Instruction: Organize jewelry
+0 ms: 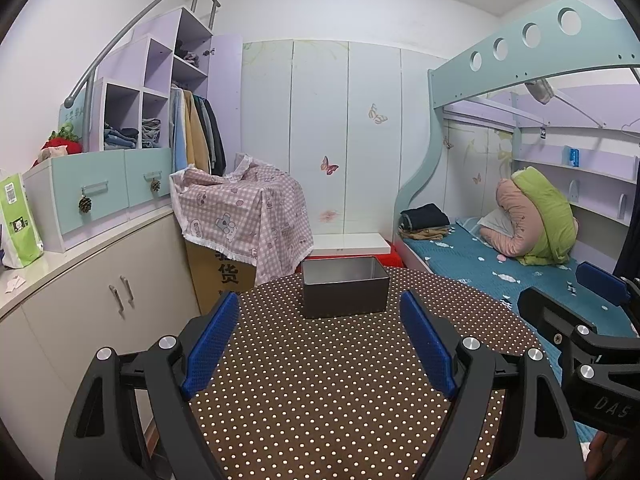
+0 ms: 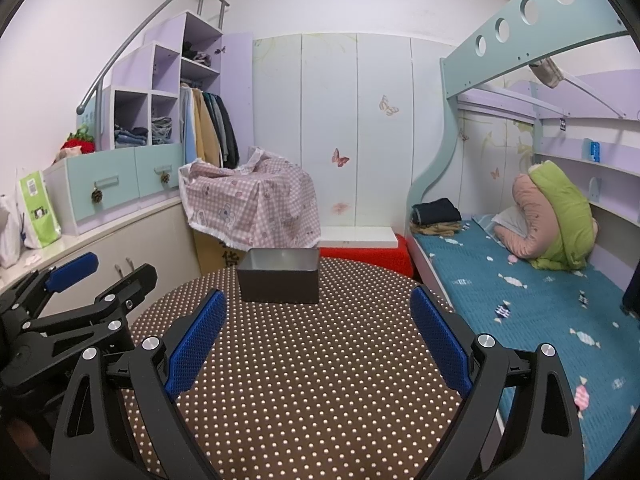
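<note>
Left wrist view: the left gripper hangs over the near part of the round polka-dot table, blue pads spread wide with nothing between them, aimed straight ahead. The open metal tin sits at the table's far edge, long axis running left to right, open side up. Can't see any jewelry in it from here. The right gripper pokes in past the table's right edge.

Right wrist view: the right gripper is also wide apart and holding nothing, hovering over the table near its front. The tin is at the far edge, a bit left of center, same crosswise orientation. The left gripper shows off the table's left edge, jaws apart too.
</note>
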Demonstrator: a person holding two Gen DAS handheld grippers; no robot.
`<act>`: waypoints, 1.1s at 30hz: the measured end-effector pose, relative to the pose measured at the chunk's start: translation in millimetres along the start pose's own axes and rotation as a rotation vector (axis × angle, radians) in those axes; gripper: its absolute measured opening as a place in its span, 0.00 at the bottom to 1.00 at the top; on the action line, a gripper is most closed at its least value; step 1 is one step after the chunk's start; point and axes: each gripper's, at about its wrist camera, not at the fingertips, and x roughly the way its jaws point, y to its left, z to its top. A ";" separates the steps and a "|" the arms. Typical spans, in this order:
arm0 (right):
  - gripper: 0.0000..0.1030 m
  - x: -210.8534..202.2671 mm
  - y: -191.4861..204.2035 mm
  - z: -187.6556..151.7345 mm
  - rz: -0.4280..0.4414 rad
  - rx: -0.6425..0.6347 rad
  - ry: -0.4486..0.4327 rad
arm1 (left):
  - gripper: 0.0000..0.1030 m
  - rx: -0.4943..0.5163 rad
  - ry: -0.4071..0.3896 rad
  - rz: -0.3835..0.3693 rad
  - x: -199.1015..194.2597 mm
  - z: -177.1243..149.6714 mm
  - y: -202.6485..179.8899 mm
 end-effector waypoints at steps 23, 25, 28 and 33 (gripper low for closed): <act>0.87 -3.2 -1.0 -1.0 -0.007 0.002 0.003 | 0.78 0.015 -0.017 0.005 -6.2 1.0 -1.8; 0.87 -3.2 -1.4 -1.0 -0.006 0.002 0.003 | 0.78 0.015 -0.018 0.006 -5.5 1.0 -2.1; 0.87 -3.3 -1.3 -1.0 -0.006 0.001 0.002 | 0.78 0.015 -0.018 0.006 -4.6 1.2 -1.4; 0.87 -3.1 -0.5 -1.1 -0.007 0.002 0.004 | 0.78 0.015 -0.018 0.005 -4.2 1.6 -0.9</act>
